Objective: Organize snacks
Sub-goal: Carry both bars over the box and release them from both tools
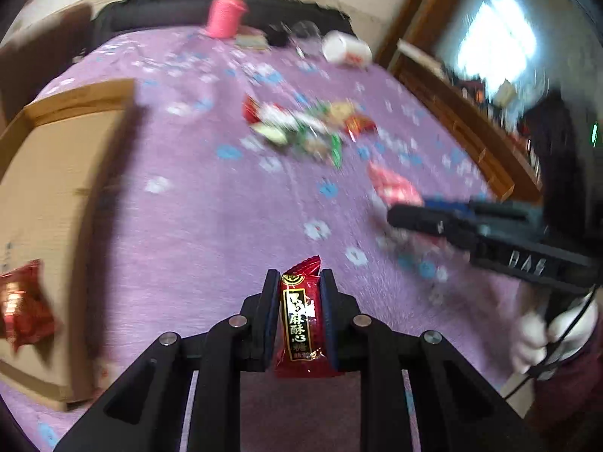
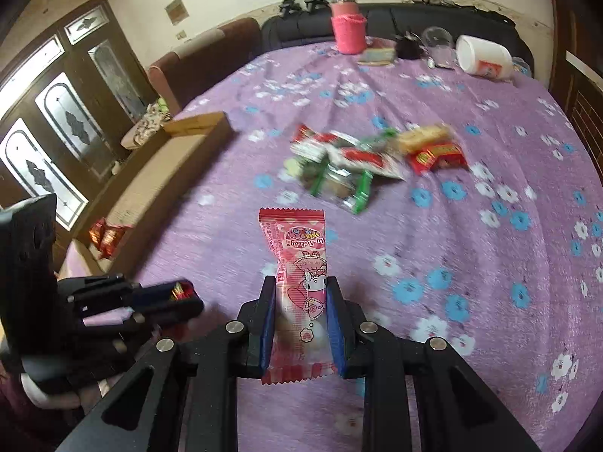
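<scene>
- The cardboard box [image 2: 166, 173] sits at the left side of the purple flowered cloth [image 2: 471, 256]; a couple of red packets [image 2: 107, 235] already lie at its near end
- The left gripper [image 1: 297, 282] is clamped on a dark red candy packet [image 1: 299, 320], right of the box and well short of it; the packet stands upright between the blue pads
- The right gripper [image 2: 299, 286] is closed on a pink snack packet [image 2: 297, 267], further right of the box, its top end sticking out past the fingertips
- The snack pile [image 2: 358, 162] lies well right of the box, near mid-cloth, unsorted
- Step in hand, as I judge it: both picks are made and the carry to the box is due; next each gripper must travel left over the box wall and open above the bare floor
- Writing: the red packet bears white Chinese characters, seemingly a sesame crisp candy; the pink one shows a cartoon figure and script that looks like "My Melody", upside down
</scene>
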A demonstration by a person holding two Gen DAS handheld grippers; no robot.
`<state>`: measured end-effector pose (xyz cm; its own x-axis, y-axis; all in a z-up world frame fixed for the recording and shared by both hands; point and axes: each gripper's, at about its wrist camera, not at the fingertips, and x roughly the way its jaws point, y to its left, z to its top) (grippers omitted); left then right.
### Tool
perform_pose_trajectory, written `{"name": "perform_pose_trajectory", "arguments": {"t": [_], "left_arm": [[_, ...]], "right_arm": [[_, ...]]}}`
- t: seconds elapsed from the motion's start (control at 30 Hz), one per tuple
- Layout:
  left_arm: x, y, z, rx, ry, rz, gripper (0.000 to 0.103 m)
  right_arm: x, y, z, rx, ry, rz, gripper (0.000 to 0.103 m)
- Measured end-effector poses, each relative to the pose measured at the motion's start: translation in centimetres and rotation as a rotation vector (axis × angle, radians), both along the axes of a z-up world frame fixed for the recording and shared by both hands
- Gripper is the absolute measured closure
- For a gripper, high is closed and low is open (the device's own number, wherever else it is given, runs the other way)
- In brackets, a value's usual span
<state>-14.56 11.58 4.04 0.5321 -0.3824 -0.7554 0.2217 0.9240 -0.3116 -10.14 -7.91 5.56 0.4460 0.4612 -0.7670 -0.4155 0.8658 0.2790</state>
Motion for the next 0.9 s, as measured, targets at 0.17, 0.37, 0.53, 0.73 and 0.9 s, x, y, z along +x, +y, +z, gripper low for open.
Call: {"name": "perform_pose_trajectory", "arguments": {"t": [0.17,0.37,0.53,0.73,0.9], "left_arm": [[-0.6,7.5,4.0,-0.061,-0.083,0.133,0.083],[0.5,16.2,6.1,-0.018,-0.117,0.281,0.083],[3.1,21.6,4.7,0.025,-0.076,0.371,0.083],[5.0,25.2,1.1,0.028,0.017,0.424,0.083],[5.2,26.6,-0.1,0.005,0.045,0.445,0.078]], "right_arm": [[0.2,4.8,2.9,0.062,-0.009,0.085,0.077],[2.3,13.2,6.1,0.161,0.028,0.193,0.076],[5.2,20.3,5.5,0.179,0.09,0.224,0.076],[6.9,27.4,0.9,0.104,0.173,0.239,0.076],[7.0,29.9,-1.0,0.056,0.179,0.247,0.074]]}}
